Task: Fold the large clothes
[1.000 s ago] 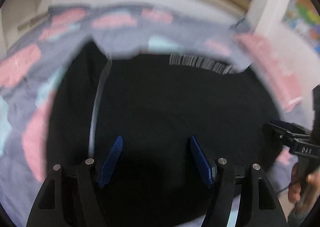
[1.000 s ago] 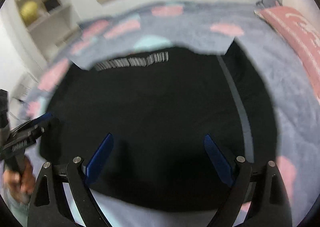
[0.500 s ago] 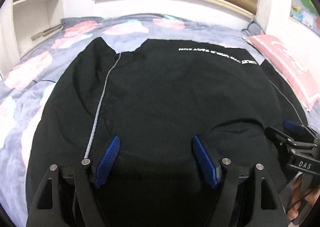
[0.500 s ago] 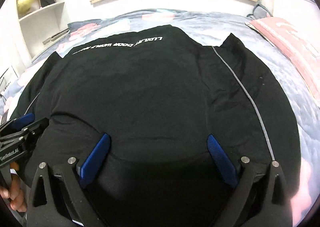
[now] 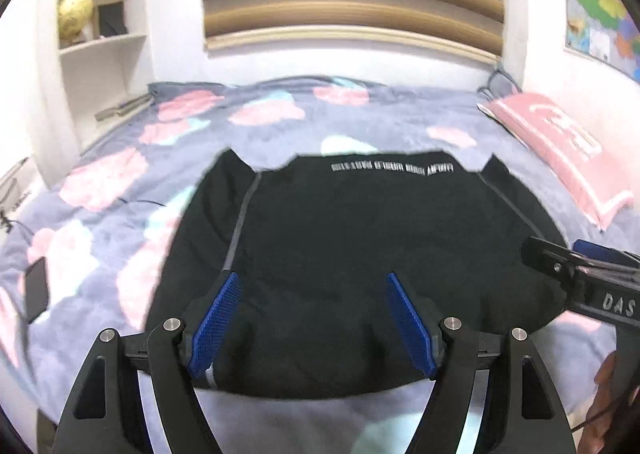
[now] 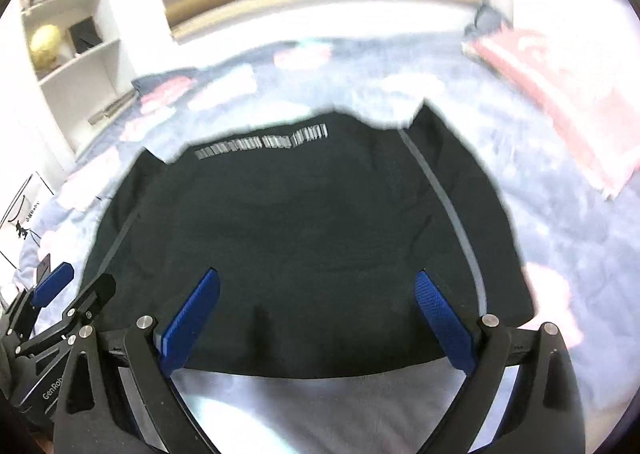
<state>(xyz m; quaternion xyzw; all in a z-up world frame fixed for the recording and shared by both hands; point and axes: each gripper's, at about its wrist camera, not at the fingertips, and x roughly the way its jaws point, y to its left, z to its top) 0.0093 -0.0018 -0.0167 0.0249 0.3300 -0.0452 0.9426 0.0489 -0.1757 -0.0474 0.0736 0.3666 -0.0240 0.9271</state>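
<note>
A large black garment [image 5: 360,238] with white lettering and thin grey stripes lies spread flat on the bed; it also shows in the right wrist view [image 6: 304,234]. My left gripper [image 5: 312,318] is open and empty, held above the garment's near edge. My right gripper [image 6: 316,318] is open and empty, also above the near edge. The right gripper shows at the right edge of the left wrist view [image 5: 588,278]. The left gripper shows at the lower left of the right wrist view [image 6: 60,302].
The bed has a grey cover [image 5: 120,194] with pink and pale blue blotches. A pink pillow [image 5: 560,150] lies at the far right. A dark phone [image 5: 36,290] lies on the cover at the left. White shelves [image 5: 100,38] stand at the back left.
Both grippers have pulled back and risen from the garment, which now looks smaller and farther off. Both stay open. The garment lies as before.
</note>
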